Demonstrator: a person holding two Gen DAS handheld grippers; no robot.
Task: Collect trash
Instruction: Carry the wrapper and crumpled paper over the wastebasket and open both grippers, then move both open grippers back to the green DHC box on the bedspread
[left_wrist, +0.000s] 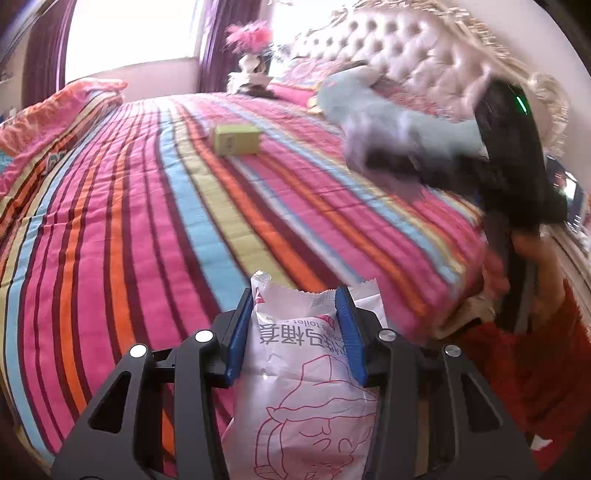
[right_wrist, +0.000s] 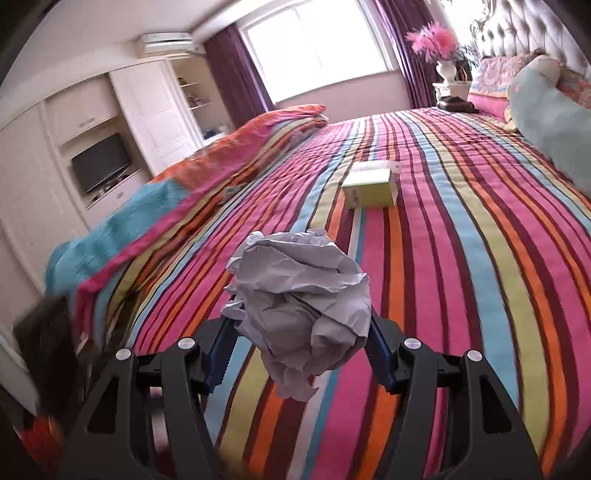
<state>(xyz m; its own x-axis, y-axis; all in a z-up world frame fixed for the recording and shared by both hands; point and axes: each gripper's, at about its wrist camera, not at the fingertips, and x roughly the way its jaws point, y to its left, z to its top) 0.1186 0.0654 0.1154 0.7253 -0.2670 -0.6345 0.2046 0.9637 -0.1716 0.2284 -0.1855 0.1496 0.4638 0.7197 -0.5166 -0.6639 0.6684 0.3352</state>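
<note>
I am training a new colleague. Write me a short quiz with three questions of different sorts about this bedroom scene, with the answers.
1. True or false: the left gripper is shut on a white plastic wrapper printed with pink line drawings.
2. What does the right gripper hold? A) a crumpled ball of grey-white paper B) a glass bottle C) a metal spoon
3. Which trash item lies on the striped bedspread, held by no gripper?

Key: 1 true; 2 A; 3 the small yellow-green cardboard box.
</note>
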